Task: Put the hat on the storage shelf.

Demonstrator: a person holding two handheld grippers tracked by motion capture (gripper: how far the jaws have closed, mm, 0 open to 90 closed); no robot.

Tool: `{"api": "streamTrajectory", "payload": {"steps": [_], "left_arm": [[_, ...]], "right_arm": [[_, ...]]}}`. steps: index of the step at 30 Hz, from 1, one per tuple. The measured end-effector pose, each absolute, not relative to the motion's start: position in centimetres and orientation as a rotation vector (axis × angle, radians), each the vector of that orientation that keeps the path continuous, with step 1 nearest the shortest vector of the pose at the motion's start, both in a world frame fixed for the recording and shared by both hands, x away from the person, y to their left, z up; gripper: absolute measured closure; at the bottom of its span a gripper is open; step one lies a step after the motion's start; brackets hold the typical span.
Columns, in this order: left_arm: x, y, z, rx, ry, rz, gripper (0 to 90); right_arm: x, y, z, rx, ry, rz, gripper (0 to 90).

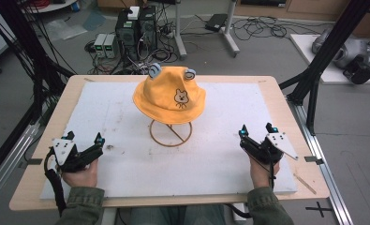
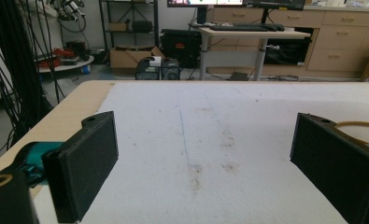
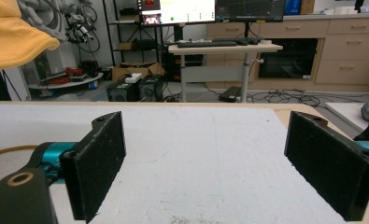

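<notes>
Resting on the mat, both hand-held grippers gape wide.

A yellow bucket hat sits atop a round wire stand at the centre of a white mat, toward the far side of the table. Two grey-blue ears with yellow centres rise from its crown, and a small cartoon animal face marks the front, above the downturned brim. The stand's ring base, crossed by a diagonal bar, rests flat on the mat beneath the hat.
</notes>
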State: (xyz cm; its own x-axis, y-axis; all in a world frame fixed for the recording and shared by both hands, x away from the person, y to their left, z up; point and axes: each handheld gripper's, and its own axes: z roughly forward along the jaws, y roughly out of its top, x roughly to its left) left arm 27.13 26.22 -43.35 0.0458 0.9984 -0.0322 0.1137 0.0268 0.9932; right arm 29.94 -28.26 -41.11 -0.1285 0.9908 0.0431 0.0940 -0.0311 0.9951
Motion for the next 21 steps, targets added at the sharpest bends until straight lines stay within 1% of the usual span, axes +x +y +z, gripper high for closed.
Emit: {"api": "streamTrajectory", "payload": {"steps": [21], "left_arm": [[27.25,26.16,-43.38,1.295,1.267,1.096,7.9]], "right_arm": [[29.88,-28.41,-41.08,1.246,1.350,1.304,12.4]]}}
